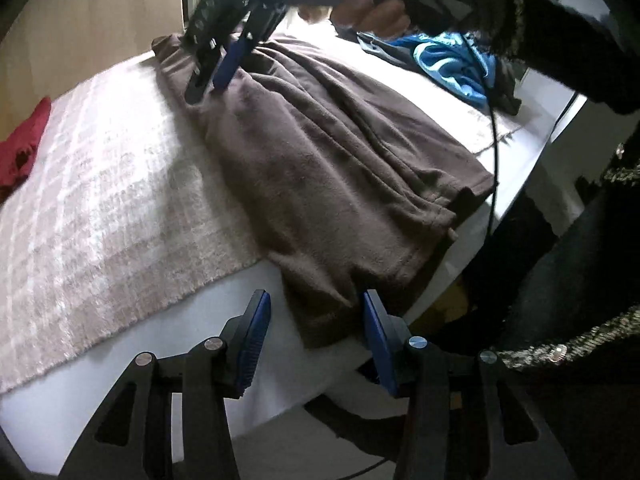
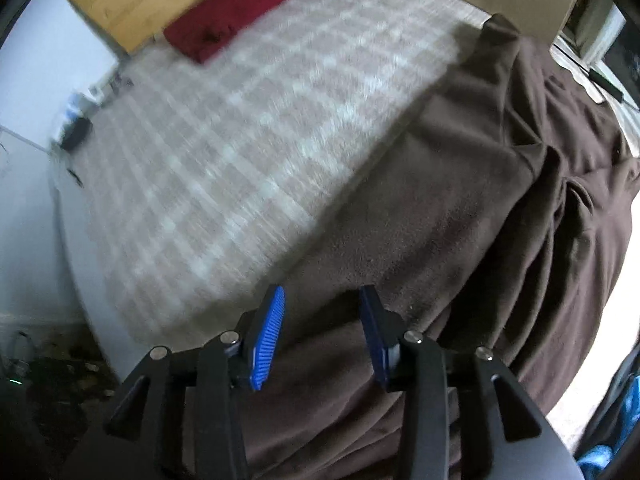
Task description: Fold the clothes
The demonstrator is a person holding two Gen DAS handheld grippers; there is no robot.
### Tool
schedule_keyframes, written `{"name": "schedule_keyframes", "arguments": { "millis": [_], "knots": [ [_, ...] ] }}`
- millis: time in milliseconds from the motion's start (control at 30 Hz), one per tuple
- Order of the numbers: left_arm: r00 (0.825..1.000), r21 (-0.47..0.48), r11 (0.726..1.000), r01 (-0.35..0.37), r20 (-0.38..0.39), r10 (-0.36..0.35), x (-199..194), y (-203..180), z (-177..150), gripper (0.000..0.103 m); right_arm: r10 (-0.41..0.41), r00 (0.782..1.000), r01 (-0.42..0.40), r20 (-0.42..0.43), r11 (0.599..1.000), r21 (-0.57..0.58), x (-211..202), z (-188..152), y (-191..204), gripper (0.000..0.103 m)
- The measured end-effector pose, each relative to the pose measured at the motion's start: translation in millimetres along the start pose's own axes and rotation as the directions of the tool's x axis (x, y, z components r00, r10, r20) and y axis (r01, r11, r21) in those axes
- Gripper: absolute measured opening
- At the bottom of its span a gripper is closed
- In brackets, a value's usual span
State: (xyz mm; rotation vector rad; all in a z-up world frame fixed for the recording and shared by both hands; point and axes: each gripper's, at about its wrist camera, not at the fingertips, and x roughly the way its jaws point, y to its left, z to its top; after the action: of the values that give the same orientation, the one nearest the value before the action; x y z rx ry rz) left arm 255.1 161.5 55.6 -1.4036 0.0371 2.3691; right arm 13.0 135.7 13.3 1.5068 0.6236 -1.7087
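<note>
Left claw gapes astride brown garment's overhanging hem; right claw released above it

A white bed carries everything, its bare sheet showing along the near edge in the left wrist view. A pale checked blanket covers most of the top, reaching to the left. A brown garment lies spread partly over the blanket's right side, its near end hanging over the bed's edge. A folded red cloth rests at the blanket's far-left corner, and a crumpled blue garment lies far right.
</note>
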Motion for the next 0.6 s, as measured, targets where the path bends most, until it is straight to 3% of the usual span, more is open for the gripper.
{"name": "schedule_keyframes", "arguments": {
  "millis": [167,300,333,400,500,600],
  "knots": [
    [1.000,0.018,1.000,0.000,-0.017,0.000,-5,1,-7,0.044,0.062,0.998,-0.062,0.008,0.996,0.059,-2,-1,-17,0.035],
    [1.000,0.086,0.996,0.020,-0.021,-0.018,6,-7,1,0.041,0.075,0.997,-0.074,-0.006,0.995,0.072,-4,-2,-18,0.035],
    [0.999,0.100,0.994,0.032,-0.022,-0.030,8,-9,4,0.028,0.070,0.998,-0.069,-0.008,0.995,0.071,-6,-2,-17,0.035],
    [0.999,0.112,0.992,0.051,-0.019,-0.049,10,-11,6,0.019,0.061,0.998,-0.060,-0.013,0.996,0.069,-9,-4,-14,0.036],
    [0.993,0.047,0.992,0.120,0.008,-0.121,3,-5,11,0.011,0.063,0.998,-0.062,-0.018,0.995,0.080,-16,-8,-9,0.036],
    [0.965,-0.076,0.966,0.248,0.102,-0.240,-13,10,12,0.010,0.087,0.996,-0.087,0.007,0.995,0.039,-33,-15,8,0.040]
  ]
}}
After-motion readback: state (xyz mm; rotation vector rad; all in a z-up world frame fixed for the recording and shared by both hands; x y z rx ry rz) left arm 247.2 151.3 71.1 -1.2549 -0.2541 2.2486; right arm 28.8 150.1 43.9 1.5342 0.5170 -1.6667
